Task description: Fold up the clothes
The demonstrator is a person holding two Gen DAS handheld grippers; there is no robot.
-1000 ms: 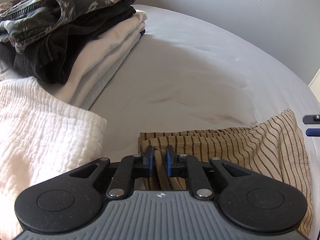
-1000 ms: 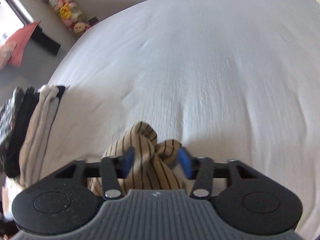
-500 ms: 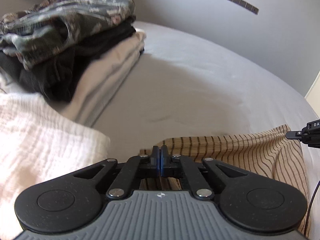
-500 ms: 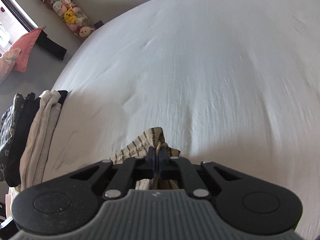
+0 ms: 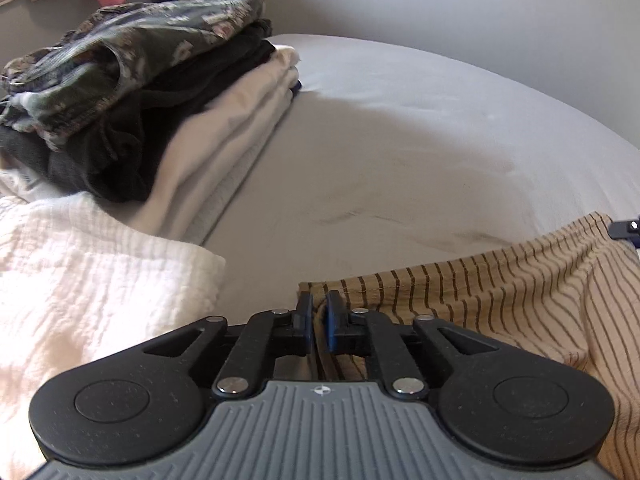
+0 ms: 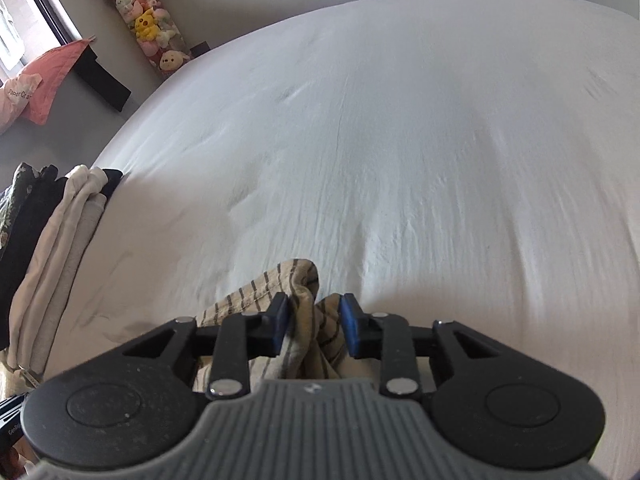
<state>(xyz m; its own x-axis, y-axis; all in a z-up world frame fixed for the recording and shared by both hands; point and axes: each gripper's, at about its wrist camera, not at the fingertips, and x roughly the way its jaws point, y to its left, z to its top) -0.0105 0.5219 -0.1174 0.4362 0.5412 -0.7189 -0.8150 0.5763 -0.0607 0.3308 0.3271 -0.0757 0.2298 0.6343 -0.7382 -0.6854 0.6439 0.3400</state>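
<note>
Both grippers have just let go. The left gripper, which half a second ago was clamped tight on the near corner of the striped garment, now has its blue pads a narrow gap apart, with a fold of the cloth still sitting loosely between them. The right gripper has opened wider: its jaws, pressed together on the bunched end a moment ago, now stand well apart with a hump of the striped garment poking up in the gap, touching neither pad firmly as far as the view shows.

The garment lies on the white bed sheet, stretched flat between the two tools, its far edge reaching the tip of the other gripper at the right border of the left view.

To the left sits the stack of folded clothes, floral piece on top, dark ones under it, cream ones at the bottom. A white textured cloth lies just beside the left gripper. Plush toys stand by the far wall.
</note>
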